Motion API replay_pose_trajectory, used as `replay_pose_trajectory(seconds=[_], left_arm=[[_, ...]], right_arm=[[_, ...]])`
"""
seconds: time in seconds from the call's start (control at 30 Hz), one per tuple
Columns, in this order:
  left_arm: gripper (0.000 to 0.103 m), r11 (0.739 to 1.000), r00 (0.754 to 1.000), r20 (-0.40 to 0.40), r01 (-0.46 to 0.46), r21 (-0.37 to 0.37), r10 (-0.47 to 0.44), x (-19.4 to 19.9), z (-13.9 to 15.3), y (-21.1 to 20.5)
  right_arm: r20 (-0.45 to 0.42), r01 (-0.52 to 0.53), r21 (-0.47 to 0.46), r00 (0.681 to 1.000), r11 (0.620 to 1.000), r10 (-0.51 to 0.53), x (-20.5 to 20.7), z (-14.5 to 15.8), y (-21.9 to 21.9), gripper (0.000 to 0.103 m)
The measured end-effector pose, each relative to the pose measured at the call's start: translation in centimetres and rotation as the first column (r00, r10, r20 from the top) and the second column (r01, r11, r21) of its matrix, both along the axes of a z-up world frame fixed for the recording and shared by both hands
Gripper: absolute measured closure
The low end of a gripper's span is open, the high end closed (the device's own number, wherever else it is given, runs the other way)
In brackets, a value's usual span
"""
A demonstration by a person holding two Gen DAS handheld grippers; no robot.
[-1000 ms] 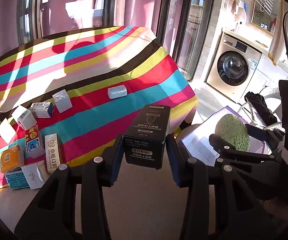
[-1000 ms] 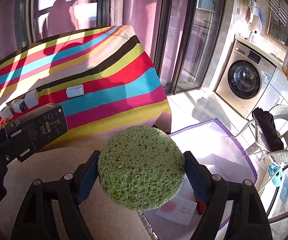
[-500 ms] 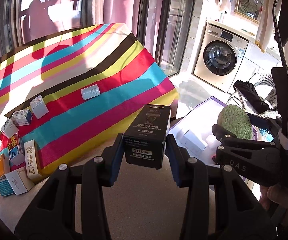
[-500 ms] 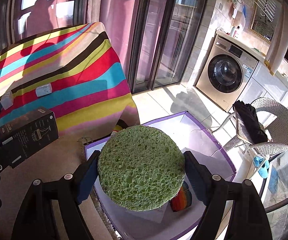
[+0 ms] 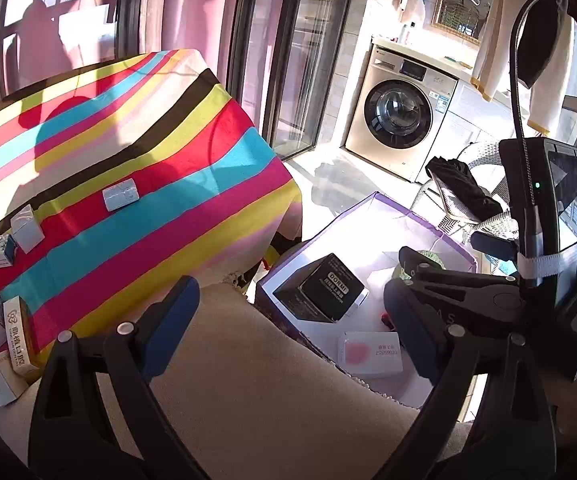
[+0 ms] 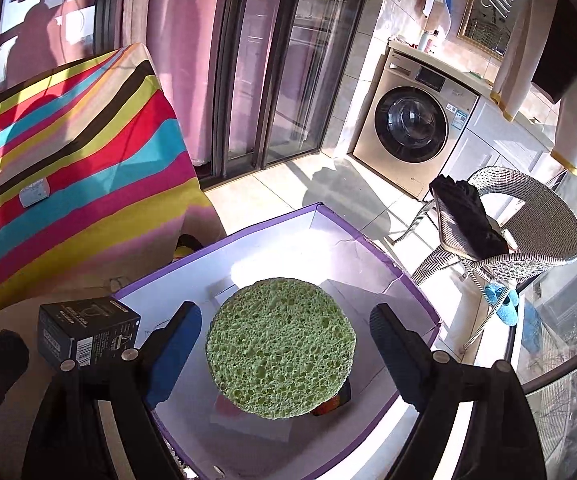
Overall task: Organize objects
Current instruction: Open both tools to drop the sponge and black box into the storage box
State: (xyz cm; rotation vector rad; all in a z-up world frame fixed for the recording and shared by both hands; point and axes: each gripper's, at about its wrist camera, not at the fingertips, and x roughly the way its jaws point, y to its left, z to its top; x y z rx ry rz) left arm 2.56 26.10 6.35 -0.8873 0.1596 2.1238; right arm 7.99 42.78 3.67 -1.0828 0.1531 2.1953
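Left wrist view, left to right: small cartons (image 5: 4, 332) cluster at the near-left edge of the striped tablecloth (image 5: 136, 184). One tall carton carries Chinese print I can't read at this size. A lone white packet (image 5: 121, 199) lies further up on the stripes, well apart from them. My left gripper (image 5: 288, 328) has its jaws spread wide (they've just been opening), nothing between the pads. The black box (image 5: 322, 288) is tilted over the near-left corner of the purple-rimmed box (image 5: 388, 208); I can't tell whether it is resting there. Its top label reads "DORMI", smaller text unreadable. Just nearer in the box lies a white card (image 5: 369, 354) with a pink blot and upside-down print I can't make out. Washing machine (image 5: 404, 116) at the back.

Right wrist view: black box at left, barcode side facing me. My right gripper (image 6: 286, 352) has also just been opening a little further. The green sponge (image 6: 281, 346) sits between the blue pads with a clear gap on each side, so no grip. It's over the purple-rimmed box; whether it rests on the contents I can't tell. Wicker chair (image 6: 528, 236) at right with dark cloth on it.
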Motion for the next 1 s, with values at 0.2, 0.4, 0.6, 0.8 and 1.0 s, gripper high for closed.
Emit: replay_pose_trajectory(seconds=[0.2, 0.4, 0.6, 0.8, 1.0], left_arm=[[0.008, 0.999, 0.999, 0.025, -0.040, -0.012, 0.041, -0.6, -0.3, -0.4], [0.002, 0.997, 0.996, 0.027, -0.081, -0.015, 0.082, -1.0, -0.3, -1.2], [0.002, 0.995, 0.994, 0.036, -0.102, -0.018, 0.102, -1.4, -0.4, -2.1], [0.001, 0.989, 0.988, 0.035, -0.146, -0.030, 0.147, -1.7, -0.4, -3.5], [0.001, 0.976, 0.975, 0.050, -0.215, -0.040, 0.217, -2.2, -0.7, -6.1]], right_arm=[[-0.023, -0.008, -0.083, 1.000, 0.997, 0.007, -0.1, -0.3, -0.1, 0.006], [-0.046, -0.041, -0.149, 0.998, 0.988, 0.035, -0.6, -0.4, -1.0, 0.000], [-0.040, -0.061, -0.155, 0.998, 0.986, 0.055, -0.9, -0.4, -1.8, 0.000], [-0.039, -0.092, -0.152, 0.995, 0.984, 0.087, -1.4, -0.3, -3.0, 0.000], [-0.028, -0.156, -0.156, 0.988, 0.975, 0.154, -2.3, -0.5, -5.3, 0.000]])
